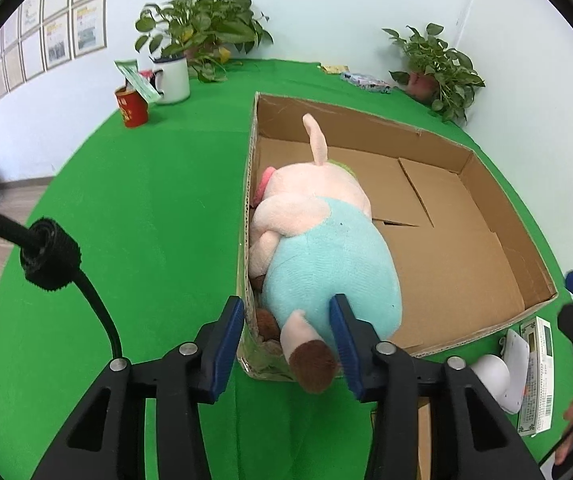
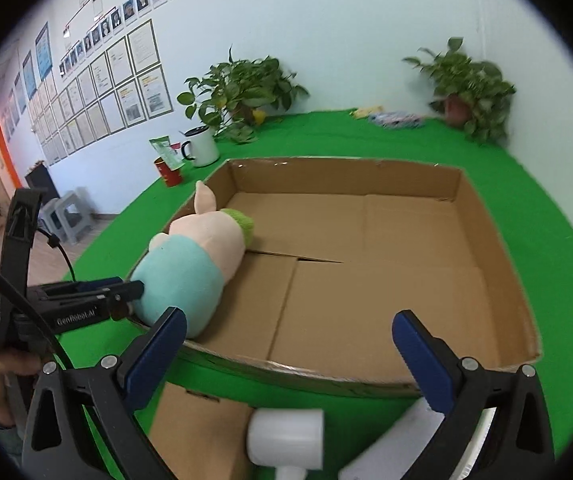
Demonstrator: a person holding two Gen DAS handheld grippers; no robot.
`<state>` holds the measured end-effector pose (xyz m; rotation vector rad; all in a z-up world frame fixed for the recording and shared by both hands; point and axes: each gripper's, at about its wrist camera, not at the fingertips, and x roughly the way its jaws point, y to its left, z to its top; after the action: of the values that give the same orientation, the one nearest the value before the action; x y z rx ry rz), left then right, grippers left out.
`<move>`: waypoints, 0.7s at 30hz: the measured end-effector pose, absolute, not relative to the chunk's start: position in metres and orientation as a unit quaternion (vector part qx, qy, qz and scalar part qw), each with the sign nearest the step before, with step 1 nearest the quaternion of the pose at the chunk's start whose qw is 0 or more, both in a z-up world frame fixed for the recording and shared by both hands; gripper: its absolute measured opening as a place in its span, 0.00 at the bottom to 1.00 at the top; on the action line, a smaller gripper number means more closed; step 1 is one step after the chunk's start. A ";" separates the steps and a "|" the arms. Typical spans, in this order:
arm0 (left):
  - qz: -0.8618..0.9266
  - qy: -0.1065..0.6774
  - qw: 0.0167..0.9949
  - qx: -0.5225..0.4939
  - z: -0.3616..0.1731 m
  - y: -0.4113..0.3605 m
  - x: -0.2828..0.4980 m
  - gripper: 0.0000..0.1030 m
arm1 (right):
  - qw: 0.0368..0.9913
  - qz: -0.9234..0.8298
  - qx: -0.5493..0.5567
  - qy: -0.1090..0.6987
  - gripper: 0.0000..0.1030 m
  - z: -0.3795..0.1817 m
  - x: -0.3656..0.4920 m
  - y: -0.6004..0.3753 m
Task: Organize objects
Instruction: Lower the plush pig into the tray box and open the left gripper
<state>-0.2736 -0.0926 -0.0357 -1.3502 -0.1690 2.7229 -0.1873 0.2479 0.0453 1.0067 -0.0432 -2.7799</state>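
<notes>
A pink plush pig in a light-blue outfit [image 1: 318, 248] lies inside the open cardboard box [image 1: 466, 264], against its left wall; one brown-tipped foot hangs over the near rim. My left gripper [image 1: 286, 336] is open, its blue pads on either side of that foot and the box corner, not closed on it. In the right wrist view the pig [image 2: 190, 264] lies at the box's [image 2: 366, 280] left side, with the left gripper [image 2: 118, 292] at its rear. My right gripper [image 2: 290, 344] is open and empty above the box's near rim.
On the green table: a white device [image 1: 494, 376] and a white-green packet [image 1: 538, 372] to the right of the box's near corner, the device also below the right gripper [image 2: 286, 436]. A red cup [image 1: 131, 106], white mug [image 1: 172, 80], two potted plants [image 1: 202, 28] and small packets [image 1: 366, 80] stand at the back.
</notes>
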 end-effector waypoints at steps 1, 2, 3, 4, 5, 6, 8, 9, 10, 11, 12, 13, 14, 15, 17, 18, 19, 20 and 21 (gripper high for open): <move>0.897 -0.047 0.036 -0.437 -0.030 -0.090 -0.268 0.43 | 0.084 -0.939 0.334 -0.009 1.00 0.046 -0.182 0.248; 0.901 -0.037 0.019 -0.432 -0.025 -0.088 -0.263 0.44 | 0.074 -0.941 0.331 -0.006 1.00 0.046 -0.178 0.249; 0.905 -0.026 0.003 -0.424 -0.019 -0.086 -0.258 0.49 | 0.065 -0.942 0.329 -0.002 1.00 0.045 -0.174 0.249; 0.911 -0.018 -0.006 -0.411 -0.009 -0.082 -0.248 0.51 | 0.059 -0.943 0.327 0.003 1.00 0.045 -0.172 0.248; 0.915 -0.017 -0.005 -0.402 -0.003 -0.079 -0.241 0.57 | 0.054 -0.943 0.327 0.009 1.00 0.044 -0.169 0.248; 0.920 -0.015 -0.003 -0.392 0.004 -0.076 -0.232 0.64 | 0.051 -0.944 0.326 0.013 1.00 0.043 -0.166 0.248; 0.931 -0.006 -0.008 -0.364 0.018 -0.065 -0.209 0.72 | 0.045 -0.944 0.326 0.014 1.00 0.042 -0.160 0.250; 0.936 -0.004 -0.009 -0.352 0.023 -0.060 -0.200 0.80 | 0.042 -0.943 0.329 0.014 1.00 0.041 -0.155 0.251; 0.944 -0.002 -0.015 -0.331 0.029 -0.053 -0.185 0.85 | 0.038 -0.941 0.335 0.017 1.00 0.041 -0.151 0.250; 0.948 -0.002 -0.021 -0.317 0.033 -0.050 -0.176 0.94 | 0.037 -0.941 0.336 0.022 1.00 0.042 -0.147 0.250; 0.954 -0.006 -0.029 -0.298 0.037 -0.049 -0.164 0.98 | 0.037 -0.942 0.331 0.028 1.00 0.043 -0.140 0.249; 0.960 -0.013 -0.032 -0.279 0.041 -0.045 -0.152 0.99 | 0.036 -0.944 0.327 0.035 1.00 0.043 -0.131 0.248; 0.964 -0.019 -0.028 -0.263 0.043 -0.040 -0.139 0.99 | 0.035 -0.944 0.325 0.041 1.00 0.043 -0.125 0.247; 0.966 -0.022 -0.023 -0.255 0.045 -0.036 -0.130 0.99 | 0.035 -0.945 0.323 0.044 1.00 0.042 -0.118 0.246; 0.970 -0.024 -0.016 -0.241 0.045 -0.028 -0.109 0.99 | 0.038 -0.944 0.324 0.044 1.00 0.038 -0.107 0.245; 0.971 -0.024 -0.014 -0.239 0.044 -0.024 -0.103 0.99 | 0.042 -0.944 0.324 0.040 1.00 0.036 -0.103 0.246; 0.970 -0.027 -0.009 -0.242 0.042 -0.022 -0.096 0.99 | 0.045 -0.945 0.321 0.034 1.00 0.035 -0.097 0.246; 0.969 -0.030 -0.006 -0.246 0.038 -0.021 -0.091 0.99 | 0.045 -0.947 0.318 0.031 1.00 0.033 -0.093 0.247; 0.968 -0.033 -0.008 -0.249 0.035 -0.020 -0.087 0.99 | 0.042 -0.948 0.315 0.031 1.00 0.032 -0.090 0.246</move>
<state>-0.0866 -0.0199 0.0353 -0.7855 -0.1029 3.0565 -0.0898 0.2463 0.0317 0.9649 0.0962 -2.9007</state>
